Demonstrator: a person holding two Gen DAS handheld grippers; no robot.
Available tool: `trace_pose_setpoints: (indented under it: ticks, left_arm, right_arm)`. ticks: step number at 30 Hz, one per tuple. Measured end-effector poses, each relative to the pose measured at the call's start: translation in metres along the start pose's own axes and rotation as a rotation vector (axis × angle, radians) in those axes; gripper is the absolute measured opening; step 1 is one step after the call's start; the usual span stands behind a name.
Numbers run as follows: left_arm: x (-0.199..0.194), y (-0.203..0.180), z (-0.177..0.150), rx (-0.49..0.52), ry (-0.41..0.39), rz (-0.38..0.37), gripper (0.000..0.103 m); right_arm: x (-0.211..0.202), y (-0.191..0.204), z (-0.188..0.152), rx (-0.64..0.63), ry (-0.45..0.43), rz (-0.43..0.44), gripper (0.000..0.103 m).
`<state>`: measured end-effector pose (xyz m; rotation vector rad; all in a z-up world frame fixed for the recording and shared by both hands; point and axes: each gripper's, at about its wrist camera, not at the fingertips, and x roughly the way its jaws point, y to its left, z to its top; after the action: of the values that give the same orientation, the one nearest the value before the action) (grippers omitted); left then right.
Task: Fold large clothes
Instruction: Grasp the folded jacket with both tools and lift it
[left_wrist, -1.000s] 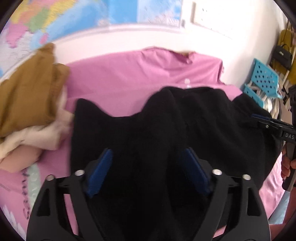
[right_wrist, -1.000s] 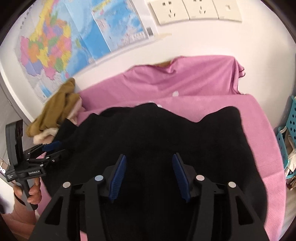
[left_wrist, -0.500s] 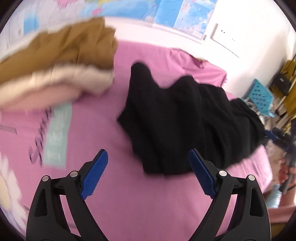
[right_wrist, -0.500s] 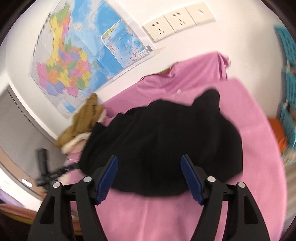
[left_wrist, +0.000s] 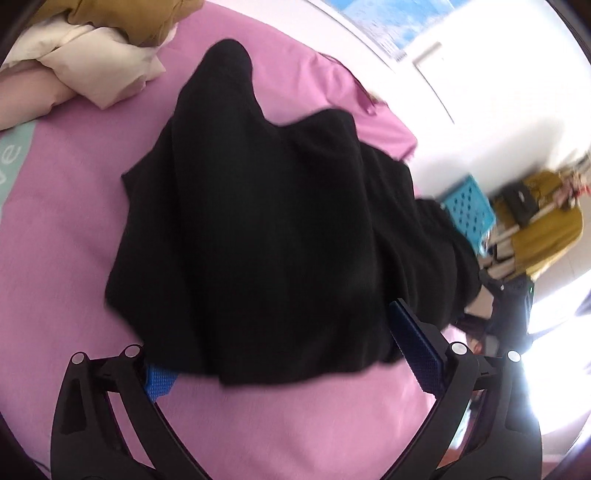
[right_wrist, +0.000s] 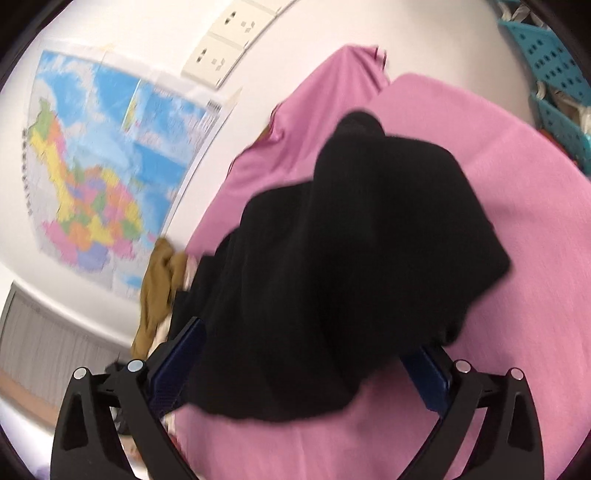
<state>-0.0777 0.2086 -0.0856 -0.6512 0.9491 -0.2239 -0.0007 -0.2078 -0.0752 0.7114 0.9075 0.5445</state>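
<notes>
A large black garment (left_wrist: 277, 221) lies in a rumpled heap on the pink bed sheet (left_wrist: 66, 206). In the left wrist view my left gripper (left_wrist: 286, 365) hovers at the heap's near edge. Its jaws are opening wide, and the black hem lies loose between the blue pads (left_wrist: 413, 343) without being pressed. The right wrist view shows the same black garment (right_wrist: 351, 258) on the pink sheet (right_wrist: 535, 221). My right gripper (right_wrist: 303, 373) is opening too, its pads (right_wrist: 177, 365) straddling the garment's near edge without touching it.
A pile of brown and cream clothes (left_wrist: 92, 48) sits at the far left of the bed, also seen as a brown heap (right_wrist: 159, 288). Blue plastic baskets (left_wrist: 467, 210) stand off the bed's right side. A map (right_wrist: 103, 166) and sockets (right_wrist: 229, 48) are on the wall.
Both grippers held the black garment up a second ago; both have let go and spread wide. The garment has dropped onto the sheet, and both views have rolled and dipped toward it.
</notes>
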Motion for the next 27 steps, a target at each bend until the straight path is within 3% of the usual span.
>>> trace_pose_setpoints:
  ticks: [5, 6, 7, 8, 9, 11, 18, 23, 27]
  left_arm:
    - [0.011, 0.004, 0.012, -0.099, -0.007, -0.055, 0.096]
    - [0.012, 0.002, 0.013, -0.099, -0.013, -0.04, 0.091]
    - [0.012, 0.0, 0.014, -0.091, -0.012, -0.024, 0.066]
    - [0.014, 0.0, 0.015, -0.089, 0.009, -0.022, 0.056]
    - [0.015, 0.001, 0.018, -0.099, 0.023, -0.041, 0.046]
    - [0.012, -0.003, 0.021, -0.087, 0.023, -0.041, 0.039]
    - [-0.028, -0.047, 0.062, 0.061, -0.056, -0.055, 0.032]
    - [-0.092, -0.085, 0.11, 0.176, -0.17, -0.045, 0.031]
    - [-0.163, -0.1, 0.161, 0.25, -0.304, 0.028, 0.031]
  right_arm:
    - [0.024, 0.017, 0.009, -0.052, -0.058, -0.111, 0.098]
    - [0.029, 0.02, 0.009, -0.07, -0.055, -0.127, 0.093]
    - [0.03, 0.02, 0.009, -0.077, -0.053, -0.144, 0.068]
    - [0.031, 0.019, 0.011, -0.083, -0.04, -0.142, 0.036]
    - [0.032, 0.016, 0.014, -0.062, -0.014, -0.079, 0.033]
    - [0.03, 0.017, 0.018, -0.074, 0.001, -0.058, 0.026]
    - [-0.005, 0.093, 0.04, -0.243, -0.082, 0.089, 0.022]
    - [-0.014, 0.181, 0.068, -0.387, -0.135, 0.197, 0.022]
    - [-0.001, 0.252, 0.093, -0.452, -0.173, 0.309, 0.022]
